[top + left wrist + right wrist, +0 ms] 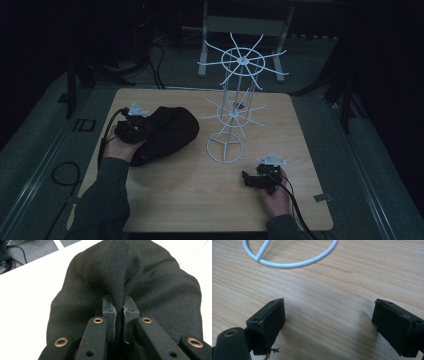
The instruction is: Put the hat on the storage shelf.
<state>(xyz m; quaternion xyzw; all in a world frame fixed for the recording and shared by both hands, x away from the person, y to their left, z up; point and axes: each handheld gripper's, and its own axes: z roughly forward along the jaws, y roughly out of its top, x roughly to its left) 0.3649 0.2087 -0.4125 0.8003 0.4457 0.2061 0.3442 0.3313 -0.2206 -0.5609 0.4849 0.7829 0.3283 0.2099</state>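
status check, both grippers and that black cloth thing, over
Left gripper shut on a fold of the black fabric item. Right gripper open over bare table. White wire rack stands apart from the fabric, nothing between.

White wire rack [235,107] upright on the wooden table [190,195], two tiers of radiating hooks, ring base [287,263] flat on the wood. Beyond the rack: grey floor, black cables [155,65], white frame legs [202,55].

High view dim and murky (perhaps underexposed); gripper views bright, sharp, softly shadowed.
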